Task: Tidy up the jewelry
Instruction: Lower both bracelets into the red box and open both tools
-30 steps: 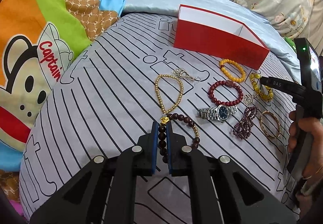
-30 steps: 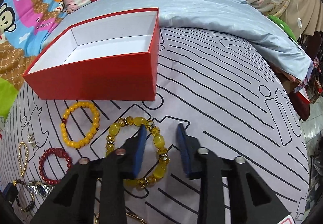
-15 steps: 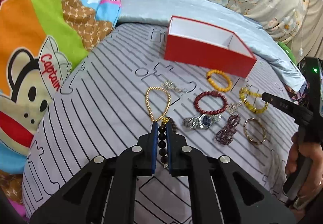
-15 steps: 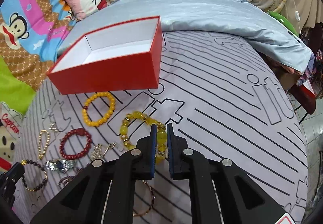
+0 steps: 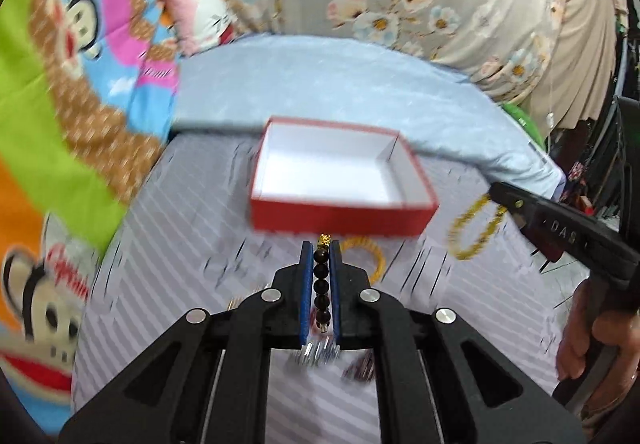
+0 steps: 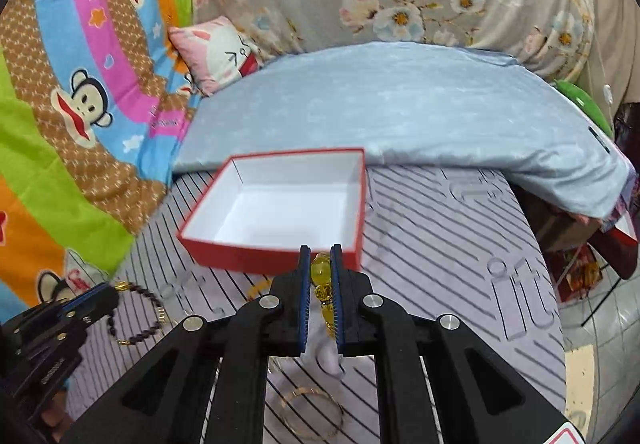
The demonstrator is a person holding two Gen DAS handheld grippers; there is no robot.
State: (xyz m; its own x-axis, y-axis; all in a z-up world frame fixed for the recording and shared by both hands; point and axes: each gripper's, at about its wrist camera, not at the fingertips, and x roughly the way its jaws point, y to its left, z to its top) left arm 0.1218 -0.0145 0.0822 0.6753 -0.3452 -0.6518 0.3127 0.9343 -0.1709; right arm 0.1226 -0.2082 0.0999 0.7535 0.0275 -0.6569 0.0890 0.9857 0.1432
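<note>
Jewelry is pinched in both tools, and what matters now is that the open red cardboard box with a white interior [image 5: 344, 179] lies straight ahead of each of them, its near wall facing the fingertips and its long side running across the view. The left gripper [image 5: 321, 248] is closed narrow on a string of dark brown round beads with a small gold charm [image 5: 322, 280], the beads lined up along the fingers and the charm poking out at the tip. The right gripper [image 6: 321, 252] is clamped on a bracelet of translucent yellow beads [image 6: 321, 270]; seen from the left camera, its loop dangles free just off the box's right-hand corner.

Judging from both views, neither tool is over the box opening yet, and I cannot tell which is nearer. The box looks empty, so nothing blocks a drop; only the near wall must be cleared. On the grey striped bedsheet [image 6: 440, 236] under the tools lie an orange bead bracelet [image 5: 366, 256] and a thin gold bangle [image 6: 312, 416]. Motion blur hides the other pieces.
</note>
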